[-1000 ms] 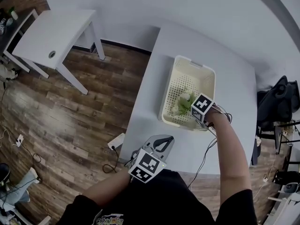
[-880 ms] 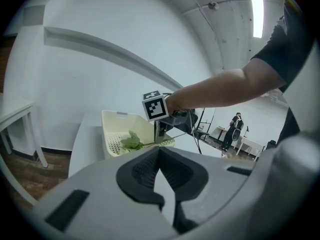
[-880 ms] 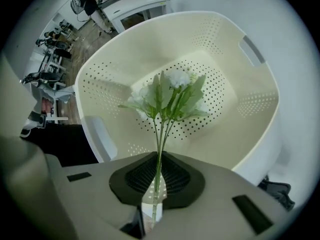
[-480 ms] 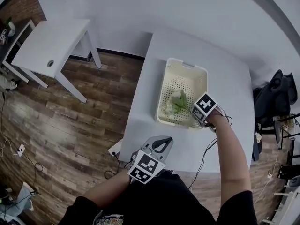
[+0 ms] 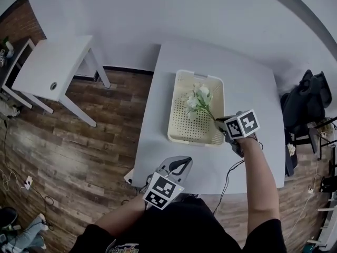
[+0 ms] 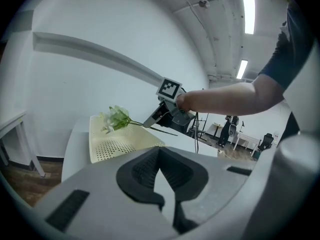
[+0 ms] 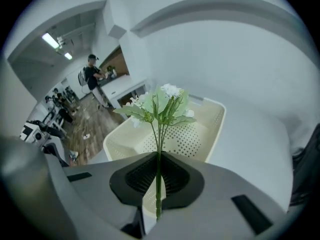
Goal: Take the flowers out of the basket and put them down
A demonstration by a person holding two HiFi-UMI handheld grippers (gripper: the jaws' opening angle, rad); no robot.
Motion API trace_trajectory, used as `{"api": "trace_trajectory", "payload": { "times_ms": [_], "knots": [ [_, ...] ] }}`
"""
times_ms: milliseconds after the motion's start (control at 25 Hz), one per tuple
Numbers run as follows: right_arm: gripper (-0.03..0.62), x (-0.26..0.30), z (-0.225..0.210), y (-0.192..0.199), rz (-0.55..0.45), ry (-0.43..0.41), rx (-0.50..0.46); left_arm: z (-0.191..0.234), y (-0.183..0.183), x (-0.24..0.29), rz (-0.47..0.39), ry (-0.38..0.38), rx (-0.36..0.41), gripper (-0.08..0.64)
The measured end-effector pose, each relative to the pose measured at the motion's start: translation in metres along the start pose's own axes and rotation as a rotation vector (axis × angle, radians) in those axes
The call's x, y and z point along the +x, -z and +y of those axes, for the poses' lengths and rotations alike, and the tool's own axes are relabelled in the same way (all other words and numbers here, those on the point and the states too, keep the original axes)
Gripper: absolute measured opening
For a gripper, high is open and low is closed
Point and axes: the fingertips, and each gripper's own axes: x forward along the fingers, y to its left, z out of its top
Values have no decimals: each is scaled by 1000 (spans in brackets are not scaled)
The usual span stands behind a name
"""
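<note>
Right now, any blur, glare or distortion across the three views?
Head view: fisheye bows the table edges, flowers sharp. Left gripper view: ceiling light blown out, corners black. Right gripper view: flowers crisp, far room soft, round vignette.

The flowers (image 5: 197,99) are white and green, the hole-dotted basket (image 5: 188,129) cream, the table (image 5: 253,88) pale grey.

Shows 1 pale grey bench (image 5: 253,88), squarish, standing on a wood-plank floor (image 5: 105,141) close to a white wall (image 5: 158,15). Carries 1 cream perforated basket (image 5: 181,117), rectangular, sitting flat on the top. Sets it nearer the left edge than the right, long sides running toward the wall. Leaves smooth grey top showing to its right and along the near edge.
</note>
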Motion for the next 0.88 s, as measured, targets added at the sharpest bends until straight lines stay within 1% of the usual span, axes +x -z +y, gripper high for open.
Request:
{"api": "trace_trajectory", "payload": {
  "times_ms": [200,400,480,600,880],
  "knots": [
    [35,-34,-10,-5,-245,-30,142,-6,-4,9,13,13,22,6],
    [35,-69,-30,8,-413,-27,262,-13,-11,20,12,31,31,6],
    [35,-82,-38,18,-467,-2,304,-16,-13,24,11,45,43,6],
    [35,-102,-53,40,-534,48,365,-29,-15,33,21,87,74,6],
    [35,-138,-90,94,-619,152,469,-70,-20,64,42,156,122,6]
  ]
}}
